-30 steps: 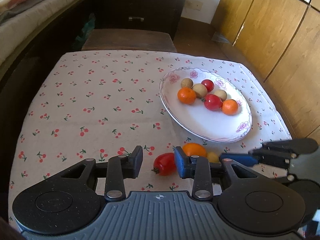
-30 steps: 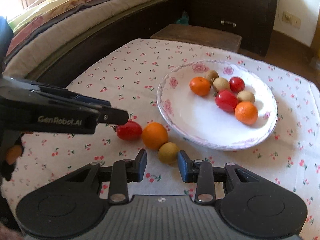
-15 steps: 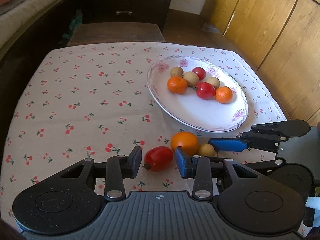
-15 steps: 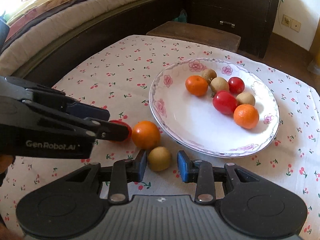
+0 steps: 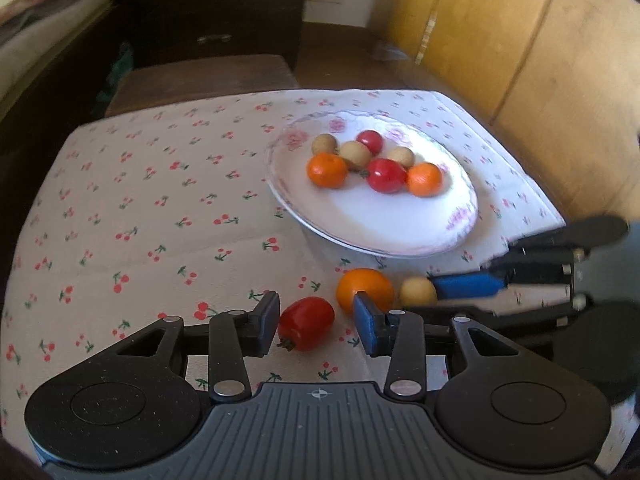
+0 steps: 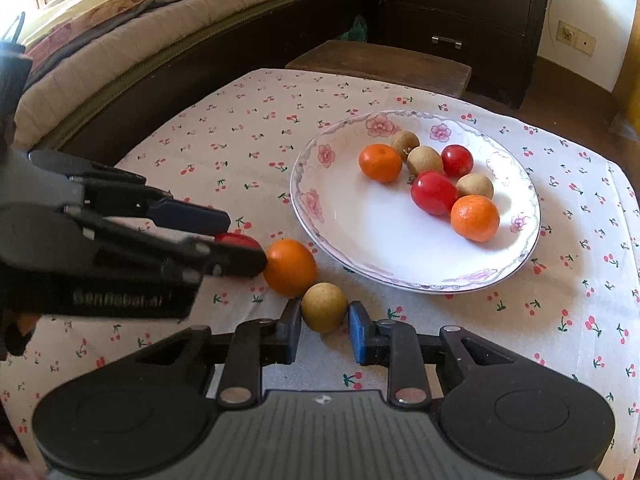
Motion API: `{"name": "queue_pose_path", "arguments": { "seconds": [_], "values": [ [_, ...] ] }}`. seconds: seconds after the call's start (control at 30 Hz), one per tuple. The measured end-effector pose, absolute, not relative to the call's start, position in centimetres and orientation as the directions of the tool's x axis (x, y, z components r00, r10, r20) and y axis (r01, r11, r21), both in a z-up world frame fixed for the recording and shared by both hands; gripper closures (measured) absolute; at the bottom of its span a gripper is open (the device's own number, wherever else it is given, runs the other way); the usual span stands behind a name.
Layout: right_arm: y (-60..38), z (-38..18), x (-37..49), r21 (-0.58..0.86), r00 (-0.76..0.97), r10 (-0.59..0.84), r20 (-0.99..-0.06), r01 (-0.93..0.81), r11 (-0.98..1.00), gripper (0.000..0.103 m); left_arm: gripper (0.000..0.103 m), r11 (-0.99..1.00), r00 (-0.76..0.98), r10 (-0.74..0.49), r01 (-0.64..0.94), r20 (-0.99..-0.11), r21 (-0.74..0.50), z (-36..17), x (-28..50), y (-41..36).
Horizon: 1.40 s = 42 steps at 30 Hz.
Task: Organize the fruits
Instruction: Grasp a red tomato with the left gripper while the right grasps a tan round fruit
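Three fruits loose on cherry-print cloth, just short of plate: red tomato, orange, small tan fruit, maybe longan.

Left gripper: jaws opening, tomato between them, left pad about touching skin, right pad apart w/ gap. No grip yet.

Right gripper: jaws closing round tan fruit, pads at or nearly at both flanks; firm press not certain.

Handling, by look:
- Tomato: light, smooth glossy skin, prob. slippery, soft, bruises easy. Grab across fat middle, gentle, stem end clear of pads.
- Tan fruit: round, matte, thin dry shell; light, rolls readily. Pinch at widest part.
- Orange: dimpled peel, firmer, widest of the three; touching or nearly touching tan fruit, so nudge risk.

Plate: glazed white, pink floral rim, shallow, hard. Already holding two oranges, two tomatoes, three tan fruits. Set down low, else roll-off likely.
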State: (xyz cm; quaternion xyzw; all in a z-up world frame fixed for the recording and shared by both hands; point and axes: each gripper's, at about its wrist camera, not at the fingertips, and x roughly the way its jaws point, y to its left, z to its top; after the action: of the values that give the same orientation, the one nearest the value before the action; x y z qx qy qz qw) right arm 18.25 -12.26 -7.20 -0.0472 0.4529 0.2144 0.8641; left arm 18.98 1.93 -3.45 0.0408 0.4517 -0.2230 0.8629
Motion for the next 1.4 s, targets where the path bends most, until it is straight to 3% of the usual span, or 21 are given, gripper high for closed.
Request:
{"name": "queue_pose_path", "arguments": {
  "seconds": [0.63, 0.97, 1.4],
  "values": [
    [-13.2, -7.7, 18.4, 0.12, 0.487, 0.317, -0.814, -0.393, 0.912, 0.075, 0.054, 0.892, 0.476, -0.31, 0.444, -0.823, -0.079, -5.1, 19.3, 0.3],
    [-13.2, -7.6, 18.5, 0.121, 0.488, 0.313, -0.815, -0.386, 0.915, 0.075, 0.067, 0.922, 0.495, -0.268, 0.38, -0.827, -0.071, -5.0, 18.9, 0.7],
    [-13.0, -6.3, 17.8, 0.115, 0.509, 0.321, -0.799, -0.395, 0.912, 0.075, 0.068, 0.935, 0.511, -0.282, 0.336, -0.812, -0.113, -3.5, 18.4, 1.2]
  ]
}}
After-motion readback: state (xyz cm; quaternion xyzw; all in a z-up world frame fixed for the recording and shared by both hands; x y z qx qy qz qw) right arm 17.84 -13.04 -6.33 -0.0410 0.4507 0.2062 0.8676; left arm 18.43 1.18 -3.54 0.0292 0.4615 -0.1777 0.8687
